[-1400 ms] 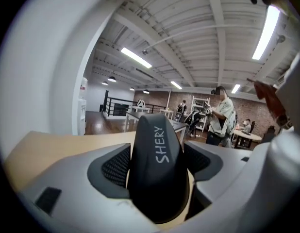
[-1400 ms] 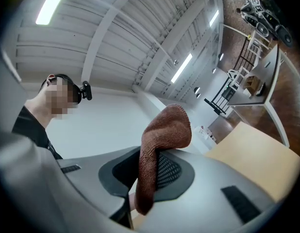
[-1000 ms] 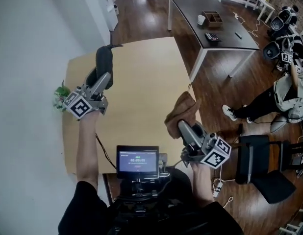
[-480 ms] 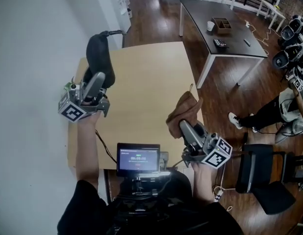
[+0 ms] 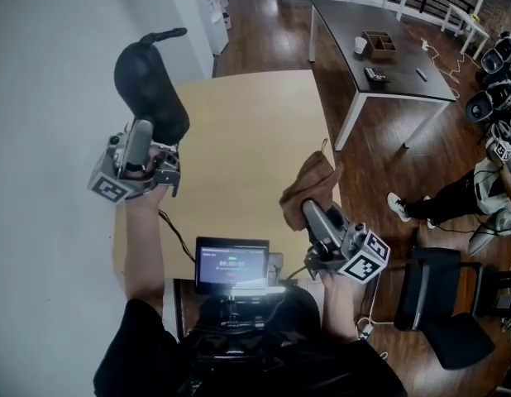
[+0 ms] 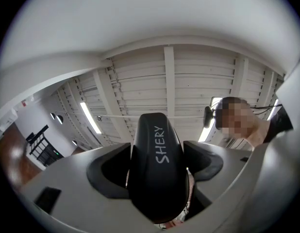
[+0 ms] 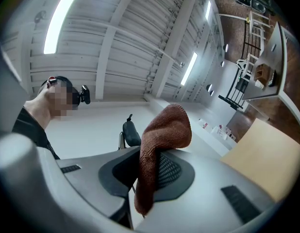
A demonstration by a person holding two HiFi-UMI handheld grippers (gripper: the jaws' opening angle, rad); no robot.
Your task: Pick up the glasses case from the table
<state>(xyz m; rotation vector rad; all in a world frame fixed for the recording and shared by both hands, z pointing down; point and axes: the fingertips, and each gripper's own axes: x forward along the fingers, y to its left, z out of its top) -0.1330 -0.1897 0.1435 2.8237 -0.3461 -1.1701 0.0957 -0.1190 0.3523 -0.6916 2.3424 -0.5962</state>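
Note:
The black glasses case (image 5: pixel 148 85) hangs in the air over the left edge of the light wooden table (image 5: pixel 239 139), with a short strap at its top. My left gripper (image 5: pixel 152 132) is shut on its lower end and points upward. In the left gripper view the case (image 6: pixel 157 149) fills the gap between the two pads and bears white lettering, with the ceiling behind it. My right gripper (image 5: pixel 310 208) stays at the table's right edge, shut on a brown cloth (image 5: pixel 312 184). In the right gripper view the cloth (image 7: pixel 162 135) droops over one pad.
A small monitor (image 5: pixel 231 265) sits just below the table's near edge. A white wall runs along the left. A dark table (image 5: pixel 379 56) with a tray and a cup stands at the back right. A black chair (image 5: pixel 441 292) and a seated person (image 5: pixel 487 180) are at the right.
My left gripper has risen and tipped upward with the glasses case, lifting it off the table toward the wall. The right gripper with the cloth has hardly moved.

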